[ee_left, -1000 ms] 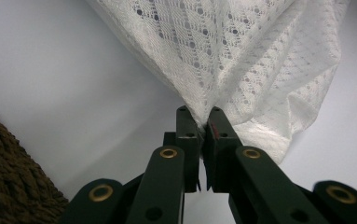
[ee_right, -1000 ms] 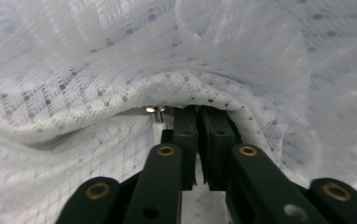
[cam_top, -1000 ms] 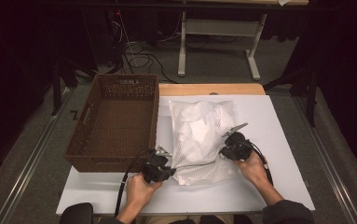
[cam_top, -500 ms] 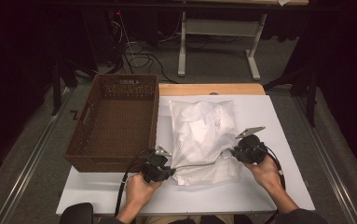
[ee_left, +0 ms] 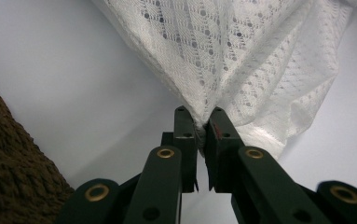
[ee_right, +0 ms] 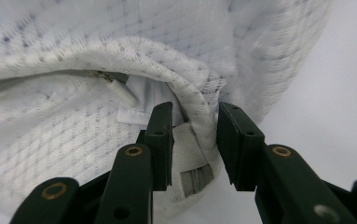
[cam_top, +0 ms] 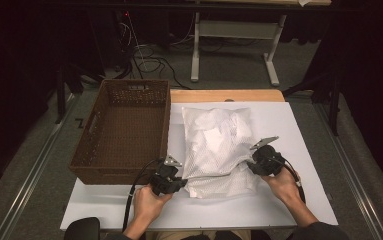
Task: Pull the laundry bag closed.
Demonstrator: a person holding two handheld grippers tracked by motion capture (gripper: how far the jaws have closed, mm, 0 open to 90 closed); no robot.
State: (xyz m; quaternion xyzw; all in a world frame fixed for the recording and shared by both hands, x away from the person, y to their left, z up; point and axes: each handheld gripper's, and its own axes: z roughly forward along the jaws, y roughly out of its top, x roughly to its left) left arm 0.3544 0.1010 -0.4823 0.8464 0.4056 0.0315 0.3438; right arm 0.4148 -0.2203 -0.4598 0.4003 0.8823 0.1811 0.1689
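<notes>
Your left gripper (cam_top: 178, 181) sits at the near left corner of the white mesh laundry bag (cam_top: 218, 145), its jaws clamped on a gathered pinch of the mesh, just in front of the brown wicker basket (cam_top: 121, 131). That bag lies on the white table (cam_top: 299, 130), right of the basket, with folded white cloth inside. Your right gripper (cam_top: 251, 164) is at the bag's right edge; its jaws have just been opening and now stand apart astride the rolled rim, near the zipper pull (ee_right: 120, 92).
</notes>
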